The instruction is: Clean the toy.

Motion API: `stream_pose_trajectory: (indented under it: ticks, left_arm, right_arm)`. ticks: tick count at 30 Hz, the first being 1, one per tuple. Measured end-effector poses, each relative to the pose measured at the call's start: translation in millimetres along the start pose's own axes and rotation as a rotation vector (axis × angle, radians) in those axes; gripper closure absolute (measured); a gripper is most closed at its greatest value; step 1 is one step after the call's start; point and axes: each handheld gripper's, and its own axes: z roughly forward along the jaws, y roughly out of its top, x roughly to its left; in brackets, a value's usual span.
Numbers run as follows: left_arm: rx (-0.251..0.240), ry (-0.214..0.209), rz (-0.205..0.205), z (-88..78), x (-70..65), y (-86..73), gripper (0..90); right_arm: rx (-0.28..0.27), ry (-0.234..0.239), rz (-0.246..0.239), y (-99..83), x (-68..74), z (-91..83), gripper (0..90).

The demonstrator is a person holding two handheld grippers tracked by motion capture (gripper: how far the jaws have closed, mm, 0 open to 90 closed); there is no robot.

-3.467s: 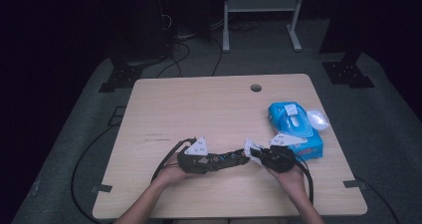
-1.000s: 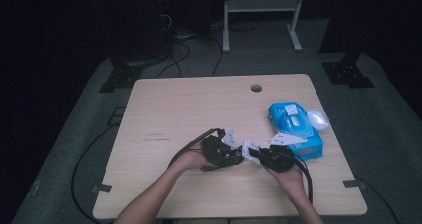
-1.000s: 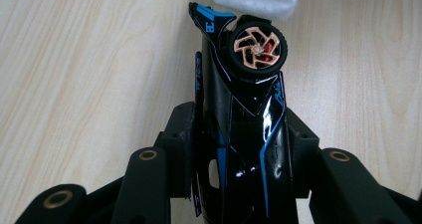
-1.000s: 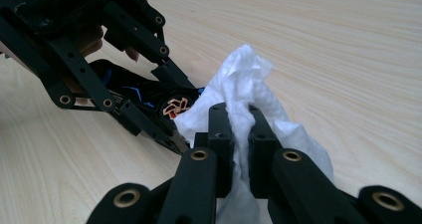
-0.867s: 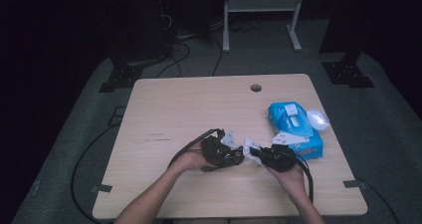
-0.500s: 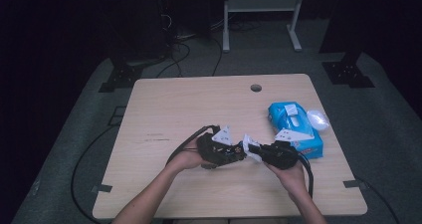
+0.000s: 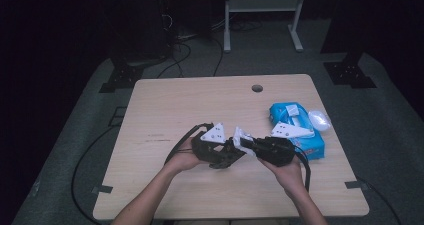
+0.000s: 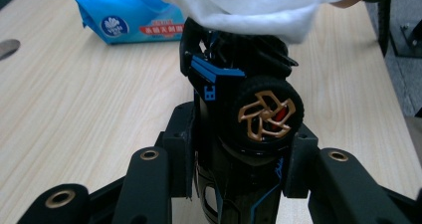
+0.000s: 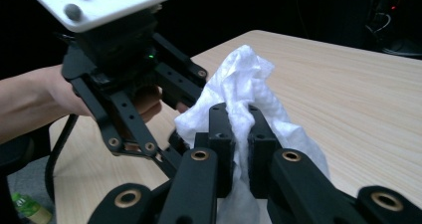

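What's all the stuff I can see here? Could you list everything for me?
toy car: one, black and blue with a gold-spoked wheel, clamped in the left gripper above the table
wipe: one, white, pinched in the right gripper, against the car
wipes pack: one, blue, right side of the table
table: one, light wood, with a round hole near the far edge
left gripper: one, black, shut on the car
right gripper: one, black, shut on the wipe
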Motion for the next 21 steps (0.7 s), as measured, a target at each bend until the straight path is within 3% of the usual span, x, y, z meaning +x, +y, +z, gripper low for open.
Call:
stream_pose_trajectory:
  ticks: [5,13,15,17,21]
  left_arm:
    - [-0.02,0.006,-0.006,-5.8,-0.8,-5.4,58.1]
    - [-0.036,0.004,-0.002,-5.1,-3.3,-3.2,58.1]
    - [-0.04,0.006,-0.005,-6.8,-3.4,-4.1,58.1]
    - [-0.05,0.001,-0.01,-9.5,-2.8,-5.8,58.1]
    - [-0.052,0.003,-0.006,-11.3,-2.7,-6.7,58.1]
  right_arm:
    - [0.016,-0.037,0.017,-3.2,-4.8,-2.3,84.4]
    - [-0.002,0.008,-0.045,8.1,13.8,7.3,84.4]
    - [-0.012,0.012,-0.035,8.3,11.2,5.6,84.5]
    - [-0.008,-0.02,-0.042,6.5,6.7,2.1,84.4]
    - [0.003,-0.046,0.003,-1.7,-3.2,-2.7,84.4]
